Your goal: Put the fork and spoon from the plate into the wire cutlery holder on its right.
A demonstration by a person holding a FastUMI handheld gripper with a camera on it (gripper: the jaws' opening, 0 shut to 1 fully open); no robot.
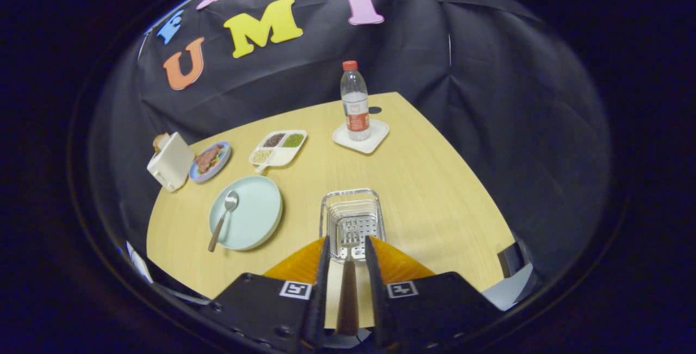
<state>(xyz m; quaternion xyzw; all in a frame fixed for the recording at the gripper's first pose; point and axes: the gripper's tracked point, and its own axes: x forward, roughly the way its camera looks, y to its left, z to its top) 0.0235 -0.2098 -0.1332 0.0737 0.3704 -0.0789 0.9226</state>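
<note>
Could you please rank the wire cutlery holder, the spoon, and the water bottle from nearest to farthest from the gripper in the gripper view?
1. Wire cutlery holder, just ahead of the fingers.
2. Spoon, on the plate left of the holder.
3. Water bottle, on a coaster at the table's far side.

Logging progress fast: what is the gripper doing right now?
Gripper: closed on the fork, holding it by the handle, tines over the wire holder. The spoon lies on the plate.
</note>
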